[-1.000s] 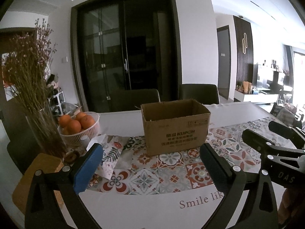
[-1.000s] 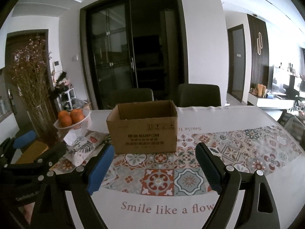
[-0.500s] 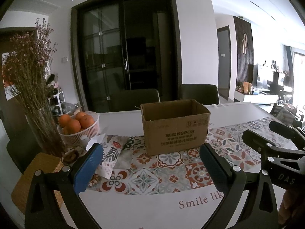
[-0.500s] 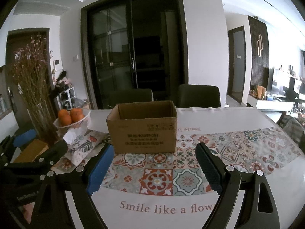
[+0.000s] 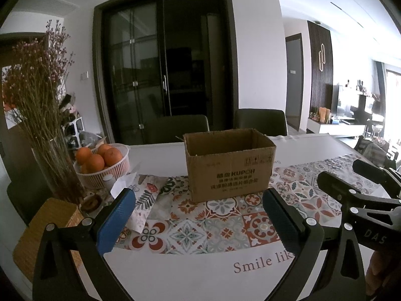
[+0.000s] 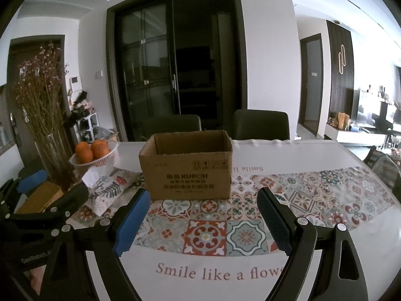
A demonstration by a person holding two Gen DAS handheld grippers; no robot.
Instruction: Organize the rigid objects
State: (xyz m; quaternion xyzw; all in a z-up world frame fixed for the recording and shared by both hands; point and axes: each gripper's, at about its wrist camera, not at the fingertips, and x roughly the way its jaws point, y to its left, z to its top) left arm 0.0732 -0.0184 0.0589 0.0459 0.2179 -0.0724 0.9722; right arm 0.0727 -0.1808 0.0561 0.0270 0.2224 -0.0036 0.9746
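An open brown cardboard box (image 5: 229, 168) stands upright on the patterned runner in the middle of the table; it also shows in the right wrist view (image 6: 188, 168). Its inside is hidden from here. My left gripper (image 5: 200, 223) is open and empty, held above the table's near edge in front of the box. My right gripper (image 6: 203, 222) is open and empty, also short of the box. The right gripper shows at the right of the left wrist view (image 5: 361, 188); the left gripper shows at the left of the right wrist view (image 6: 37, 200).
A white basket of oranges (image 5: 102, 165), a glass vase of dried flowers (image 5: 45, 125), a floral tissue pouch (image 5: 142, 200) and a woven mat (image 5: 47, 230) are at the table's left. Two dark chairs (image 5: 260, 123) stand behind the table. The tablecloth (image 6: 213, 271) has printed words.
Both grippers have stayed almost still, with only a slight drift of the views. Nothing was taken hold of or let go.
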